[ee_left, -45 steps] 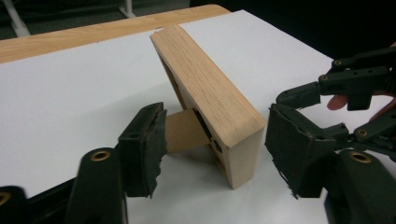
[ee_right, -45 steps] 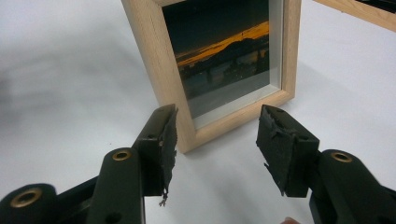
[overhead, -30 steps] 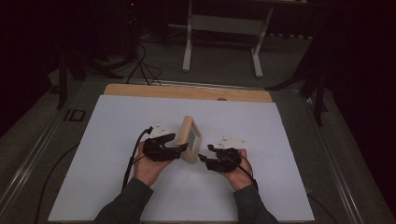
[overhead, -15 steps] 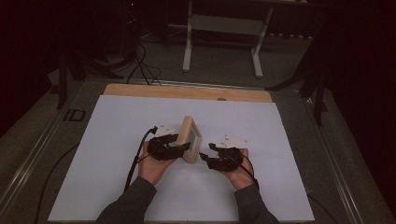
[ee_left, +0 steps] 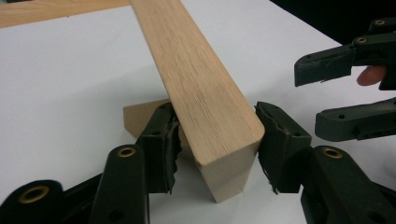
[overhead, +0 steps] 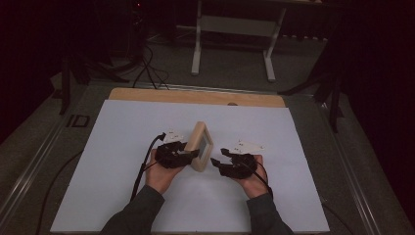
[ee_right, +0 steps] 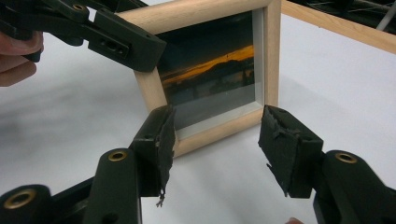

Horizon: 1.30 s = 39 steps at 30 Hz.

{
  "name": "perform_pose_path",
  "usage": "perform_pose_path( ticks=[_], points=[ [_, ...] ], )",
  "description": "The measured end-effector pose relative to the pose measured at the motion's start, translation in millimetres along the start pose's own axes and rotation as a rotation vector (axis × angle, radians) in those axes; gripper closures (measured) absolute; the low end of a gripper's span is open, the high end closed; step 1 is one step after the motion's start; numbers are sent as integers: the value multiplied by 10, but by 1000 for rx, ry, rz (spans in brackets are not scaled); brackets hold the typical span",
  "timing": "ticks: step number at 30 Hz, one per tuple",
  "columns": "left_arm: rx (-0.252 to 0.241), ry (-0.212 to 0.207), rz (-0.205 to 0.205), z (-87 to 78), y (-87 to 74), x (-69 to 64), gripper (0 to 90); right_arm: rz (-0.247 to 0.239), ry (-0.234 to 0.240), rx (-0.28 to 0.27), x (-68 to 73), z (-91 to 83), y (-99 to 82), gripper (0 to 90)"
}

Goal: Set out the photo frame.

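A small light wooden picture frame (overhead: 200, 146) stands upright on its edge near the middle of the white worktop (overhead: 122, 127). It holds a picture of an orange sunset sky over dark hills, seen in the right claw view (ee_right: 210, 70).

The left claw (overhead: 192, 154) is held in the person's left hand (overhead: 161, 171). Its two black jaws sit on either side of the frame's near edge (ee_left: 210, 116). In the left claw view the left jaw touches the wood. The right jaw looks just beside it, so I cannot tell if the grip is tight.

The right claw (overhead: 215, 163) is held in the person's right hand (overhead: 252, 178), just beside the frame on its glass side. Its jaws are spread wide apart with nothing between them. In the right claw view (ee_right: 215, 140) they point at the frame's lower rail. The left jaw tip overlaps that rail, but I cannot tell if it touches.

A strip of bare wood (overhead: 195, 96) runs along the far edge of the worktop. Black cables (overhead: 142, 166) trail from the claws.
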<state>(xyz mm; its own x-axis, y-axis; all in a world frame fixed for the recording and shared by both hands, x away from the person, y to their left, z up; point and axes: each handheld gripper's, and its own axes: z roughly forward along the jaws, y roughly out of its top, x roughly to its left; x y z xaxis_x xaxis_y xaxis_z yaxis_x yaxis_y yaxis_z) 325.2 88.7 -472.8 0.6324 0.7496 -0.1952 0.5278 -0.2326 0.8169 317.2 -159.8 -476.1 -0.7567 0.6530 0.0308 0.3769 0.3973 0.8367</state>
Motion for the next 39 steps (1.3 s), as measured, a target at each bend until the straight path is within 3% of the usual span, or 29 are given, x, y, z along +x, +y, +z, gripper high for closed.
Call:
perform_pose_path(
  ticks=[17,23,28,39],
  points=[
    [5,-21,40,-12,6,-39,584,13,-14,-27,-42,-72,25,445],
    [18,-26,96,-8,10,-97,606,21,-23,-39,-58,-99,35,445],
    [20,-25,108,-12,6,-111,607,23,-31,-53,-74,-131,50,445],
    [29,-38,183,-39,-19,-163,607,39,-55,-91,-101,-195,84,471]
  ],
)
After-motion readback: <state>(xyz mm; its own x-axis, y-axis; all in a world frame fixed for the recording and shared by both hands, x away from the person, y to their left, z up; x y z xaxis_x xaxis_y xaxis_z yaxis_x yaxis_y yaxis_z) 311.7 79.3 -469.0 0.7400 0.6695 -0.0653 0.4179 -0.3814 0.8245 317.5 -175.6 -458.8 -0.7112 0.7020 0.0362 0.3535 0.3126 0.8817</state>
